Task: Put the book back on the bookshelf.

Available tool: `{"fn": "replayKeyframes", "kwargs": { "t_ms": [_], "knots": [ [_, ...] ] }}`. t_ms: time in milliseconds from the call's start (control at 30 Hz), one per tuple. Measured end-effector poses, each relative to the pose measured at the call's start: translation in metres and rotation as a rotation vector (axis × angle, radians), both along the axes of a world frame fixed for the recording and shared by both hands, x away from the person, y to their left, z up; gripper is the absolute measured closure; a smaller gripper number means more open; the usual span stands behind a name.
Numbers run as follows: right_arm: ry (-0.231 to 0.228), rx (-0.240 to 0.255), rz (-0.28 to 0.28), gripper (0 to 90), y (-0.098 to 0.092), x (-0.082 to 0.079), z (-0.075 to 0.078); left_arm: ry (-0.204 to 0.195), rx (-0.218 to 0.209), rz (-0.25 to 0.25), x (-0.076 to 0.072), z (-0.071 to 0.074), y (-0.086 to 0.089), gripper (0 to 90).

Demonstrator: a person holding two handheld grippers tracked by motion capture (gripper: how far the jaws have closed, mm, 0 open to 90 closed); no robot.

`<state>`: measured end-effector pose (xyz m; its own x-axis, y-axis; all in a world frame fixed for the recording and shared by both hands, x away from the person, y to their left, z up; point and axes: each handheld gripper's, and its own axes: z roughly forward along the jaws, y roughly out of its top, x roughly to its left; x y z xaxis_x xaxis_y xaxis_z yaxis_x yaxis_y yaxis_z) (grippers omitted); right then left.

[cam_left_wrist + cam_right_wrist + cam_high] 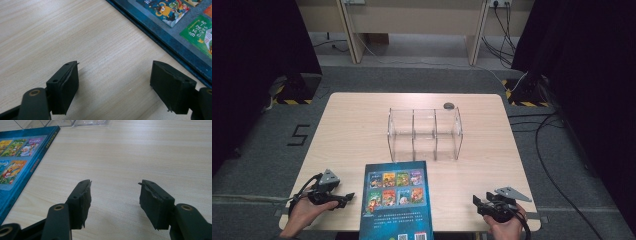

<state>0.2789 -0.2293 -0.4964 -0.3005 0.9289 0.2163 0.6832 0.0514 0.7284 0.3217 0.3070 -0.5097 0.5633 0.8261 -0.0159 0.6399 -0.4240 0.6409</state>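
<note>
**Both grippers idle, book flat and untouched**

Blue book [396,200] lies back cover up at the near table [352,130] edge, overhanging it slightly, between the two grippers. Clear divided rack [424,134] stands just beyond it, empty. Left gripper [346,198] rests left of the book, jaws wide, holding nothing. Right gripper [476,202] rests well right, jaws wide, also empty. Likely goal: book into a rack slot. Best bet: pinch the overhanging edge, steady the far side with the other gripper, stand it upright before slotting.

A light wooden table [352,125] is sitting mid-frame on grey carpet [257,165]. Black curtains [257,40] are hanging at both upper corners; cables [557,150] are trailing down the right.
</note>
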Motion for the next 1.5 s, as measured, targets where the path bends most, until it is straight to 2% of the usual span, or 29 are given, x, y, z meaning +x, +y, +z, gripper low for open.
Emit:
{"fn": "replayKeyframes", "kwargs": {
  "t_ms": [67, 233, 267, 300, 333, 367, 400, 433, 533, 567, 633, 767, 800, 900, 1000, 1233, 1500],
  "knots": [
    [0.001, 0.0, 0.002, 42.5, 0.0, 0.0, 0.0, 0.003, 0.003, -0.004, -0.001, 0.0, -0.001, 22.1],
    [0.004, 0.003, 0.006, 42.4, 0.002, 0.0, -0.001, 0.016, -0.029, -0.021, -0.004, 0.001, -0.005, 23.6],
    [0.005, 0.005, 0.008, 42.3, 0.002, 0.0, -0.001, 0.024, -0.052, -0.03, -0.007, 0.001, -0.007, 23.9],
    [0.005, 0.005, 0.008, 42.3, 0.002, 0.0, -0.001, 0.024, -0.052, -0.03, -0.007, 0.001, -0.007, 24.2],
    [0.006, 0.006, 0.01, 42.3, 0.003, 0.0, -0.001, 0.043, -0.096, -0.041, -0.01, 0.002, -0.01, 24.6],
    [0.006, 0.006, 0.01, 42.3, 0.003, 0.0, -0.001, 0.043, -0.096, -0.041, -0.01, 0.002, -0.01, 25.0],
    [0.006, 0.009, 0.012, 42.3, 0.003, 0.0, -0.002, 0.058, -0.128, -0.052, -0.013, 0.002, -0.012, 25.3],
    [0.006, 0.009, 0.012, 42.3, 0.003, 0.0, -0.002, 0.058, -0.128, -0.052, -0.013, 0.002, -0.012, 25.8],
    [0.011, 0.017, 0.015, 42.2, 0.005, 0.0, -0.002, 0.09, -0.183, -0.089, -0.024, 0.003, -0.021, 27.6],
    [0.011, 0.017, 0.015, 42.2, 0.005, 0.0, -0.002, 0.09, -0.183, -0.089, -0.024, 0.003, -0.021, 28.2],
    [0.013, 0.021, 0.02, 42.2, 0.006, 0.0, -0.002, 0.114, -0.213, -0.119, -0.031, 0.003, -0.027, 29.3],
    [0.018, 0.028, 0.025, 42.2, 0.009, 0.0, -0.003, 0.123, -0.22, -0.146, -0.036, 0.003, -0.034, 31.6],
    [0.015, 0.03, 0.031, 42.2, 0.009, 0.001, -0.003, 0.135, -0.239, -0.165, -0.039, 0.003, -0.039, 32.2],
    [0.019, 0.034, 0.032, 42.2, 0.01, 0.001, -0.004, 0.141, -0.245, -0.184, -0.041, 0.002, -0.044, 32.8],
    [0.022, 0.039, 0.037, 42.1, 0.011, 0.001, -0.004, 0.13, -0.226, -0.191, -0.044, 0.003, -0.048, 32.0],
    [0.027, 0.047, 0.043, 42.1, 0.013, 0.002, -0.005, 0.131, -0.238, -0.198, -0.044, 0.002, -0.052, 33.1],
    [0.029, 0.054, 0.045, 42.0, 0.015, 0.002, -0.006, 0.111, -0.23, -0.265, -0.045, 0.001, -0.079, 34.5]
  ]
}}
